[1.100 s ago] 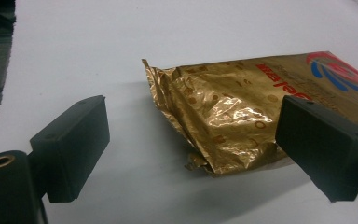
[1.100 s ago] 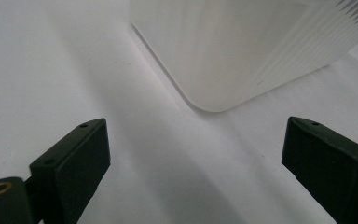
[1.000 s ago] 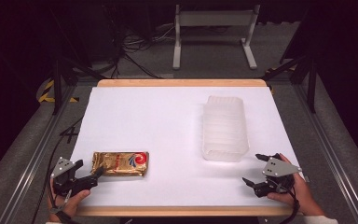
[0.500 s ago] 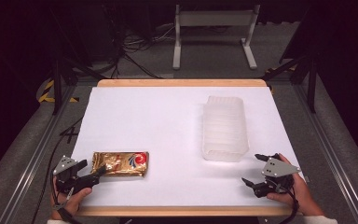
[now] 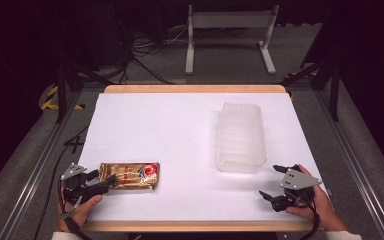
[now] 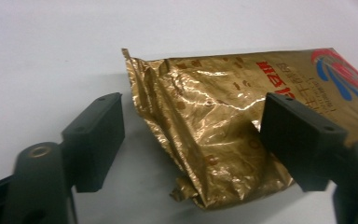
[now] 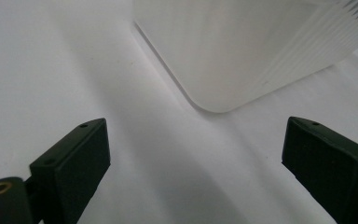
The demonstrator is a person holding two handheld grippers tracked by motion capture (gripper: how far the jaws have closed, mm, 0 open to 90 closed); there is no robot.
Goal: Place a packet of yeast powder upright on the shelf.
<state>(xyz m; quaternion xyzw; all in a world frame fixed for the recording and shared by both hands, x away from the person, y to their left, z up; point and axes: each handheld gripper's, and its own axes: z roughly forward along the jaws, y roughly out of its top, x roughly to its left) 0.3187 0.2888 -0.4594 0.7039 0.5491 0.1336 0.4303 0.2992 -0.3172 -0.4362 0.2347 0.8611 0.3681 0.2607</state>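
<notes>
Seemingly little was done yet: the pouch (image 5: 129, 175) lay flat near the table's (image 5: 180, 130) front-left corner, well apart from the empty bin (image 5: 241, 137). Its long axis ran left to right, crumpled end toward the left gripper (image 5: 102, 180), whose jaws stood spread around that end without pinching. The right gripper (image 5: 274, 181) waited spread near the bin's front corner.

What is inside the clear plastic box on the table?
The plastic box looks empty in the high view: only the white table shows through its ribbed, translucent walls. The frosted plastic could still hide something pale or flat.
</notes>
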